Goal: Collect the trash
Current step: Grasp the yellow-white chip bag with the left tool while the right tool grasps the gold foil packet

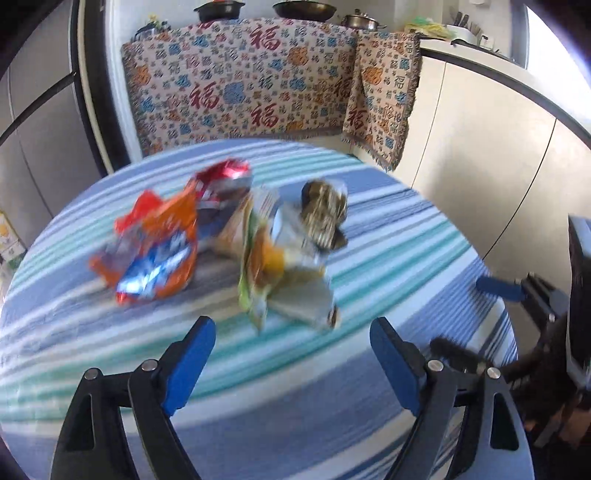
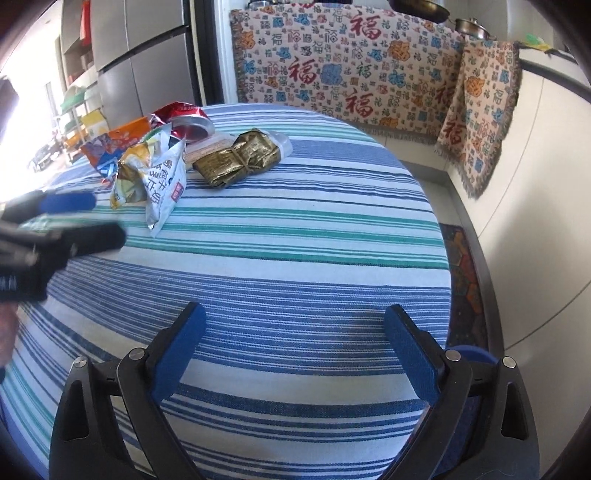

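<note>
Several crumpled wrappers lie in a heap on the round striped table: an orange snack bag, a red foil bag, a white and yellow bag and a gold-brown packet. My left gripper is open and empty, just short of the white and yellow bag. My right gripper is open and empty over bare cloth nearer the table's front. In the right wrist view the gold-brown packet, white and yellow bag, orange bag and red bag lie far left.
A patterned blanket drapes a bench behind the table, with pots above it. White cabinets stand to the right, a grey fridge to the left. A dark mat lies on the floor right of the table.
</note>
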Motion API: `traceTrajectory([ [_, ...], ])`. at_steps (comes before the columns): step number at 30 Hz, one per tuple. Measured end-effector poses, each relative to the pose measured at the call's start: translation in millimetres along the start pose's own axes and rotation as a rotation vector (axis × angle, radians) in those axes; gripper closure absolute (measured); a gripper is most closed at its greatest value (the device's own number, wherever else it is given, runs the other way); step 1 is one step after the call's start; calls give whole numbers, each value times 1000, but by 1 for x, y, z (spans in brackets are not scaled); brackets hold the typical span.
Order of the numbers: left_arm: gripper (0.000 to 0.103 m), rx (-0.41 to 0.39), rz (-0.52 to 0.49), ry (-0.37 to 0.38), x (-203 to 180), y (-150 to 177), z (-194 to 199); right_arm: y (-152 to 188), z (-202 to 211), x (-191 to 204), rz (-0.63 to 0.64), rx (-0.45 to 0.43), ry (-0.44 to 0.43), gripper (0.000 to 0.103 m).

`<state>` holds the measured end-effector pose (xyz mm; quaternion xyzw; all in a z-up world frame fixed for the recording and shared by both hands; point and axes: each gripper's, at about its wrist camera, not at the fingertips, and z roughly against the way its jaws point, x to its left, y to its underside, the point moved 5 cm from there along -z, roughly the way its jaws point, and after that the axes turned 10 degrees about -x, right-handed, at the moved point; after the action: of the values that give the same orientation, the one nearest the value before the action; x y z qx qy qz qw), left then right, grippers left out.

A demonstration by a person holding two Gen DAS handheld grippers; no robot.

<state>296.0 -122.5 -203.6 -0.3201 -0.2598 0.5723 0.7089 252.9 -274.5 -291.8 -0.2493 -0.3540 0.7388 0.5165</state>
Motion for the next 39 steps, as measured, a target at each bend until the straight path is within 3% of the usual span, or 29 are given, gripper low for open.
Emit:
traceTrajectory([
  [4,15,27,-45,-80,-10,-17,-30,-1,-2,0,-1,1,0,4],
  [8,17,40,-27,-70,-10,-17,-41,-2,-3,-1,0,-1,1,4],
  [9,30,28,-32,-74,-11,-17,-39,-2,-3,-1,0,-1,0,4],
  [10,52,29,-38,-78,-10,-14,-37,-2,-3,-1,0,-1,0,4],
  [13,59,42,-21,-67,-8,-5,-26,-2,-3,-1,0,-2,1,4],
  [16,61,54,-9,-65,-5,7,-2,-2,-3,-1,1,-2,2,4],
  [21,61,56,37,-95,28,35,56,-2,-2,-1,2,-3,5,5],
  [25,58,55,100,-123,52,56,76,-2,-2,-1,2,-4,6,5],
  [27,55,50,116,-144,56,62,74,-2,0,-2,2,-5,9,5],
  [31,34,42,129,-163,61,65,59,-2,0,-2,0,-9,17,5],
  [34,32,53,100,-204,63,67,43,-1,0,-2,-3,-10,18,5],
  [39,21,53,136,-207,76,68,36,-1,-1,-4,-10,9,15,3],
])
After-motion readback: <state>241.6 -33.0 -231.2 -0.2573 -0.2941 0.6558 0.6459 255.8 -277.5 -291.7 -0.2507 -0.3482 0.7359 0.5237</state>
